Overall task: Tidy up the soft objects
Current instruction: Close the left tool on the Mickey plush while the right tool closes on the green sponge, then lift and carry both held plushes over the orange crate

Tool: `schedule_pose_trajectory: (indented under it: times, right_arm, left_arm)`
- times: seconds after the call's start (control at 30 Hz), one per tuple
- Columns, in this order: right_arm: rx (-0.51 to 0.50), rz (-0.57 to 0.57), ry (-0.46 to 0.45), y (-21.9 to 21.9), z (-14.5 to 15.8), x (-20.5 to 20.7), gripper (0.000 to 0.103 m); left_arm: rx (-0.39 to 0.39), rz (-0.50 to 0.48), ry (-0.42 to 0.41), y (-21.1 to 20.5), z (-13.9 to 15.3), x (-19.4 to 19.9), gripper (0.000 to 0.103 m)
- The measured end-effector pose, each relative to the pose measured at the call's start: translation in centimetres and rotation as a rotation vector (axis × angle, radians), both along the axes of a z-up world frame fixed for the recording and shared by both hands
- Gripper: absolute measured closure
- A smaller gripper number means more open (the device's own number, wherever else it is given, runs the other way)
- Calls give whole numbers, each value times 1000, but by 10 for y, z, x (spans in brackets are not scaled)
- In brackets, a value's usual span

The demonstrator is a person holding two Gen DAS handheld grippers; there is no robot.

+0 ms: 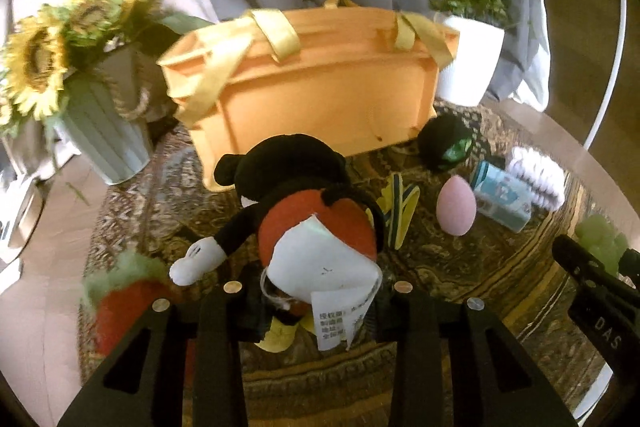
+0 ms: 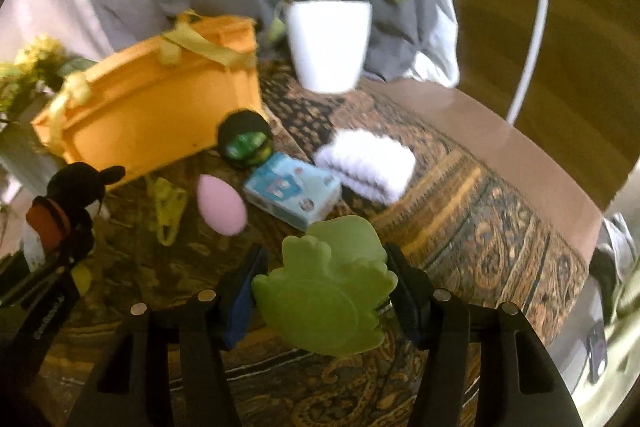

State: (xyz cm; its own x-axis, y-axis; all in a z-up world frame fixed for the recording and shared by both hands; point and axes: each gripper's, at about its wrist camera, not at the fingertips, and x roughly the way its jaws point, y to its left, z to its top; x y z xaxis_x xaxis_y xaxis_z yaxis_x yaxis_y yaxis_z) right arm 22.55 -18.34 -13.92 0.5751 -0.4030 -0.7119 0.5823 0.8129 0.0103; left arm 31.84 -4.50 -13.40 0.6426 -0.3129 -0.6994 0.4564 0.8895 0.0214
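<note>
In the left wrist view, the left gripper point(image 1: 316, 303) is pinched on a mouse plush point(image 1: 296, 211), held above the patterned rug point(image 1: 460, 267) with its white tag hanging near the fingers. Just beyond it stands the orange bag point(image 1: 312, 87). A carrot plush point(image 1: 124, 303) lies near left. To the right sit a yellow strap point(image 1: 400, 207), a pink egg point(image 1: 456, 205), a tissue pack point(image 1: 502, 201), a white towel point(image 1: 536, 175) and a black-green ball point(image 1: 448, 143). Sunflowers point(image 1: 44, 59) stand far left, a potted plant point(image 1: 472, 39) far right.

In the right wrist view, the right gripper point(image 2: 326, 291) clamps a green foam toy point(image 2: 332, 291) between its pads, raised over the rug. The egg, pack and towel lie beyond it, the bag far left.
</note>
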Motion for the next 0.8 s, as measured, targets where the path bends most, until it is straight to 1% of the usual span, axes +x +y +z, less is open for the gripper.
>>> schedule_pose_trajectory:
  times: [0.17,0.33,0.37,0.43,0.67,0.8]
  right_arm:
    - [-9,102,-53,-3,23,0,43]
    - [-18,197,-97,-12,43,1,43]
    - [9,221,-152,-14,47,1,43]
    - [8,260,-168,-18,54,2,43]
    - [15,341,-214,-27,74,9,43]
    - [25,367,-239,-32,83,17,43]
  left_arm:
    - [-19,77,-27,6,25,-16,68]
    - [-31,146,-73,8,49,-34,68]
    - [-33,159,-80,7,53,-37,68]
    - [-44,185,-92,7,60,-43,68]
    - [-89,248,-104,7,80,-50,68]
    - [-92,264,-128,3,91,-47,68]
